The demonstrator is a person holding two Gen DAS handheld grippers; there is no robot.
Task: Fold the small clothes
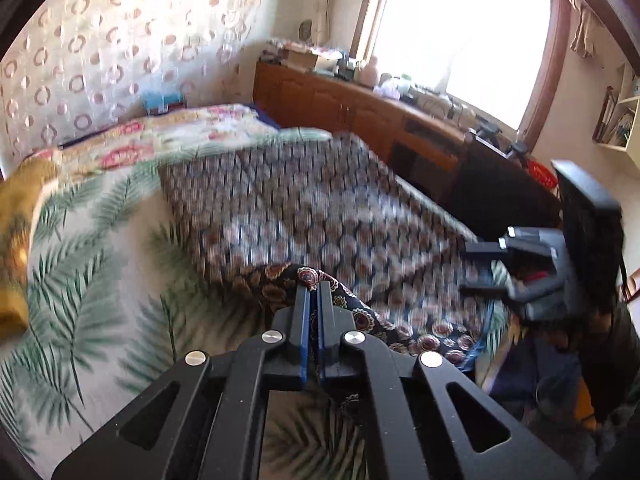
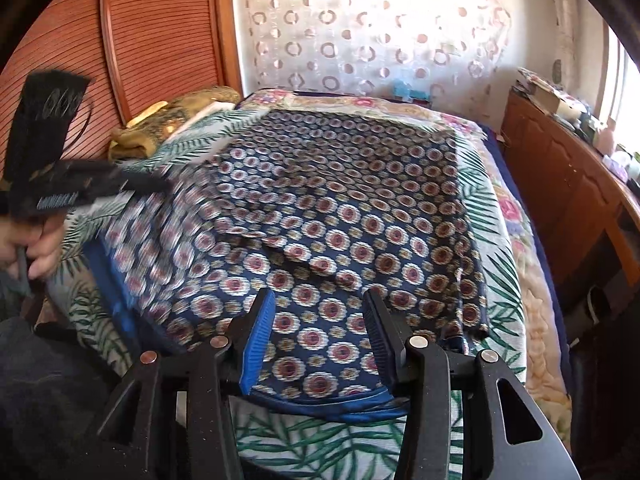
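A navy garment with a red-and-white medallion print (image 2: pixel 344 208) lies spread on the palm-leaf bedspread (image 2: pixel 320 440); it also shows, motion-blurred, in the left wrist view (image 1: pixel 304 208). My left gripper (image 1: pixel 314 286) is shut on a lifted fold of the garment at its left edge; it also shows at the left of the right wrist view (image 2: pixel 160 184). My right gripper (image 2: pixel 320 300) is open above the garment's near hem with its jaws wide apart and holds nothing; it also shows at the right of the left wrist view (image 1: pixel 468 268).
A wooden cabinet (image 2: pixel 568 184) with clutter on top runs along the bed's right side under a bright window (image 1: pixel 460 32). A yellow-brown cloth (image 2: pixel 168 128) lies by the wooden headboard (image 2: pixel 120 40). A floral blanket (image 1: pixel 160 132) lies at the bed's far end by a patterned curtain (image 2: pixel 380 32).
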